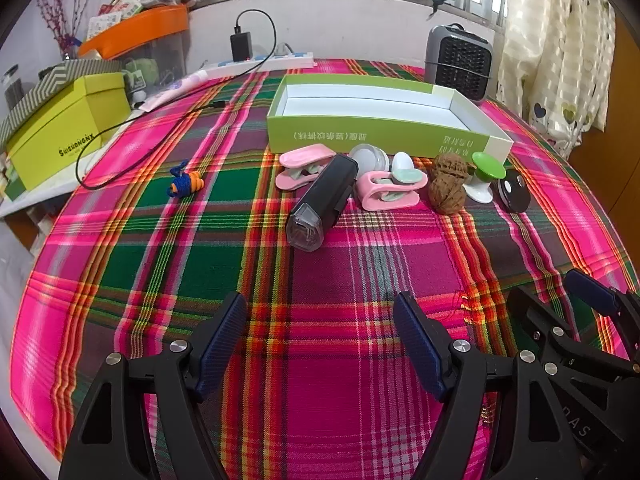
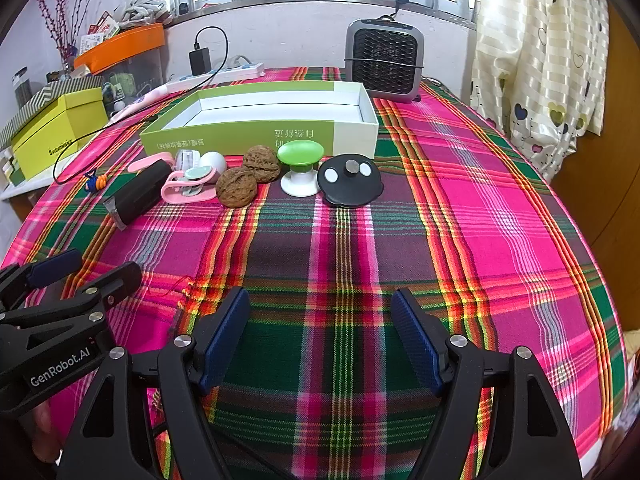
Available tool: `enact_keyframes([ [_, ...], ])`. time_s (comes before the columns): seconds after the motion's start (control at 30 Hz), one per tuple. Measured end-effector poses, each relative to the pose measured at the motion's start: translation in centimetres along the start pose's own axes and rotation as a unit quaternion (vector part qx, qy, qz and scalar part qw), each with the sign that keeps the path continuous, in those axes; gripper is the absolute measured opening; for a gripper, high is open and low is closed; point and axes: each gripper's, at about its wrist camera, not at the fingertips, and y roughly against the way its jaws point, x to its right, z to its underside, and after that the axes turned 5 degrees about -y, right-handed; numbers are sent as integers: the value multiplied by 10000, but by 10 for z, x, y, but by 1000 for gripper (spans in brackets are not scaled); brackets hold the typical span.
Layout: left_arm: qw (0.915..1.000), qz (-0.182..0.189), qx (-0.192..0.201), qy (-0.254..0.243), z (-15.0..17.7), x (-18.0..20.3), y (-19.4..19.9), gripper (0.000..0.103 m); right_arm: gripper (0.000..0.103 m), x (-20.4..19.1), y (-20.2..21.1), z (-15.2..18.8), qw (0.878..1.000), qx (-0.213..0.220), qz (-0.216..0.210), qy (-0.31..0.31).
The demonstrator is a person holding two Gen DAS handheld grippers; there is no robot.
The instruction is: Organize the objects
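Left gripper [image 1: 320,344]: jaws apart, empty, low over the plaid worktop [image 1: 340,264].
Right gripper [image 2: 320,340]: jaws apart, empty, beside the left.
Row ahead: black torch [image 1: 324,200], pink clips [image 1: 386,190], two walnuts [image 2: 248,178], green-topped knob [image 2: 300,170], black disc [image 2: 350,182].
Behind row: open green box [image 2: 240,136], touching nothing visible inside.

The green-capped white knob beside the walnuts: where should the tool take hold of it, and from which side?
Probably the narrow neck of the green-capped knob, between cap and flared white base, approached level from the open near side. It stands upright; a walnut and the black disc crowd its flanks.
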Motion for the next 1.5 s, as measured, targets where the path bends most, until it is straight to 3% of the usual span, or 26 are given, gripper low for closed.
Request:
enact_keyframes([
  [1.5,10000,-12,-84,-10,-5,-2,-3,76,74,0,-2,0,10000,-15,-15,4],
])
